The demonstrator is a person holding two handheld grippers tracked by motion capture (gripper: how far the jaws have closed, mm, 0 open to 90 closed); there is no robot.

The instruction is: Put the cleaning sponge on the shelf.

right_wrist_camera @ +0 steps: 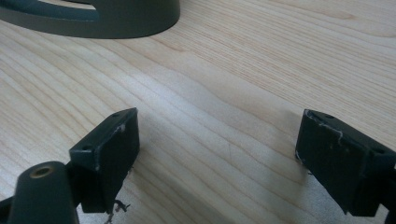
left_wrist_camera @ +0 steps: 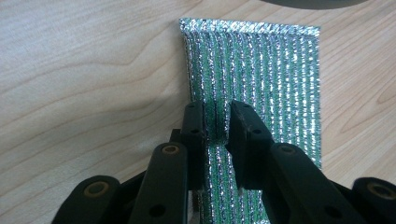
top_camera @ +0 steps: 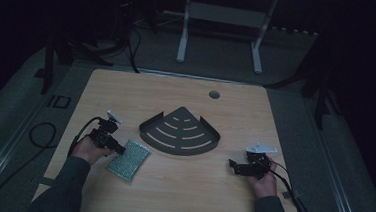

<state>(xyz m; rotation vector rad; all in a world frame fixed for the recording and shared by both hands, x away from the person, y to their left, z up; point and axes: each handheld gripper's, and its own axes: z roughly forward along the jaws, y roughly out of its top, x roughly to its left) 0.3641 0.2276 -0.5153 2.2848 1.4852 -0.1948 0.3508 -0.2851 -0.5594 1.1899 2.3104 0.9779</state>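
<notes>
Green scouring pad (top_camera: 129, 159) flat on table (top_camera: 179, 200), at 7 o'clock from the corner rack (top_camera: 180, 133), bare wood toward the near edge. Left gripper (left_wrist_camera: 217, 122) jaws pinch the pad's raised fold. Right gripper (right_wrist_camera: 215, 154) jaws wide apart over bare wood.

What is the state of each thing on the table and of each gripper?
Sponge: flat on the table, near end pinched into a ridge.
Left gripper: shut on the sponge.
Right gripper: open, nothing between its jaws.
Rack: upright on the table, nothing in it, untouched.
</notes>
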